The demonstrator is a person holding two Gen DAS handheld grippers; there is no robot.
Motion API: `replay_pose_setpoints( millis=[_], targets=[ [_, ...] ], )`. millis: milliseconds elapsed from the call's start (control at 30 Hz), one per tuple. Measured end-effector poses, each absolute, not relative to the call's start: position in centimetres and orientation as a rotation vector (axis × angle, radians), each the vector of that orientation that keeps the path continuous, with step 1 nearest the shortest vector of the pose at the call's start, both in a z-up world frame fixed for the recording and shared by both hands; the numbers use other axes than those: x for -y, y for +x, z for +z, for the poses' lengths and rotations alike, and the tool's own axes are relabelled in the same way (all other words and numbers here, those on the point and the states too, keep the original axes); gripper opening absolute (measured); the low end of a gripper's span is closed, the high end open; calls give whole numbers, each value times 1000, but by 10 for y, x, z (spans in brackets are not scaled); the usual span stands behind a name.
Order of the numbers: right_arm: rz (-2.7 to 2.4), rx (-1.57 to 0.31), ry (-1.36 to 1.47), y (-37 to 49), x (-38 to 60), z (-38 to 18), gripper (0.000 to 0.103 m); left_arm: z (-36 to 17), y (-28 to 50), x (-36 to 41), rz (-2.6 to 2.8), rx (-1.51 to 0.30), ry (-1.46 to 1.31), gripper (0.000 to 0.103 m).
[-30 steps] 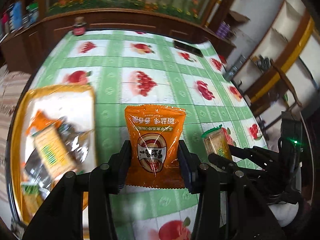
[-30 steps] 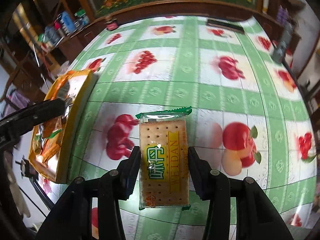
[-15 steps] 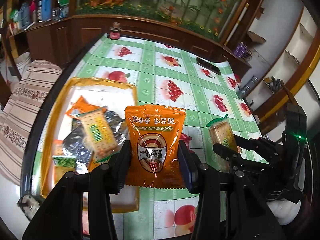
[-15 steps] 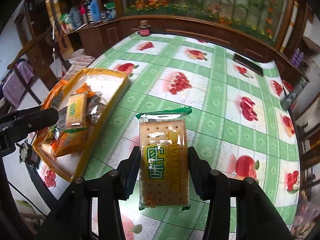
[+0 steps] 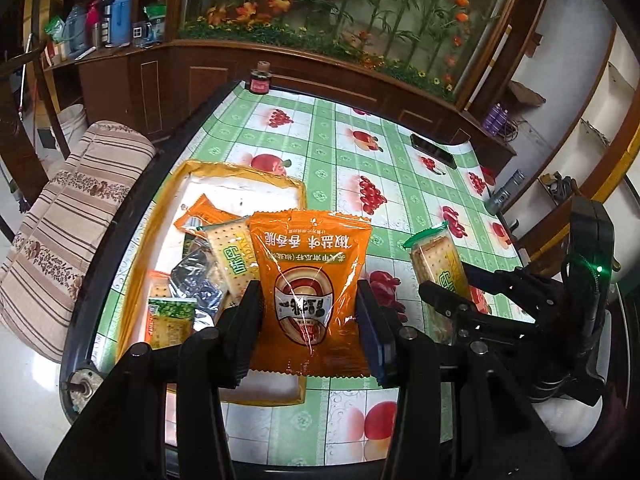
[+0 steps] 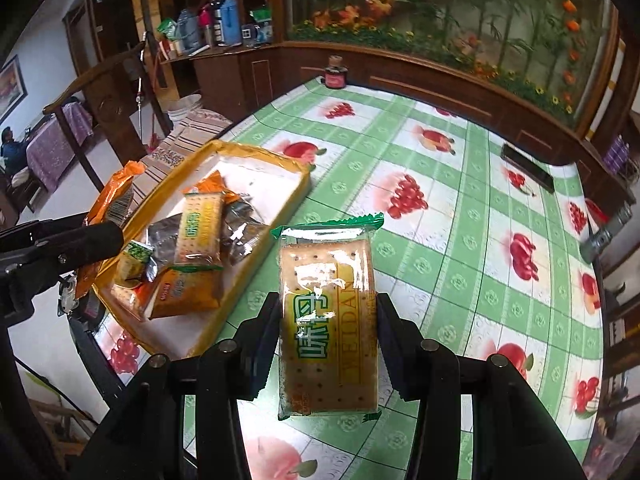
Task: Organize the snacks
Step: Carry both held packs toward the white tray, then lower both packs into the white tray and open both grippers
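Note:
My left gripper (image 5: 310,320) is shut on an orange snack bag (image 5: 310,280) and holds it high above the near end of the yellow-rimmed tray (image 5: 240,170). The tray holds several snack packs, among them a cracker pack (image 5: 228,256) and a silver packet (image 5: 196,280). My right gripper (image 6: 328,328) is shut on a green-edged cracker pack (image 6: 328,312), held above the tablecloth to the right of the tray (image 6: 256,150). That gripper and its pack (image 5: 438,256) show at the right of the left wrist view. The left gripper's finger (image 6: 64,240) and orange bag (image 6: 116,196) show at the left of the right wrist view.
The table has a green checked fruit-print cloth (image 6: 460,208). A small dark jar (image 5: 260,80) stands at the far edge, a black phone (image 5: 434,152) lies at the far right, and a grey object (image 5: 504,192) lies on the right edge. A striped cushion (image 5: 72,216) lies left of the table.
Both grippers have risen well above the table with their packs still held. The tray has come further into view under the left gripper.

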State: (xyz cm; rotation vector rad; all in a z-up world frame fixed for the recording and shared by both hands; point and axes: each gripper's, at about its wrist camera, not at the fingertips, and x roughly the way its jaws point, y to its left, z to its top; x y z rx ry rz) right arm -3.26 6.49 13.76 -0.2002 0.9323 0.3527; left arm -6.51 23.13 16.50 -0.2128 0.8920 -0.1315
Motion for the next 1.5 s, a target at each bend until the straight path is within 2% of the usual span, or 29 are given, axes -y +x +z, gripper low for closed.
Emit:
replay_pose_setpoints(
  millis=[600, 1500],
  targets=[
    [415, -901, -198, -35, -111, 147, 48, 159, -65, -267, -122, -909, -225, 44],
    [397, -1016, -112, 3, -159, 120, 48, 122, -29, -299, -118, -1026, -124, 44]
  ],
)
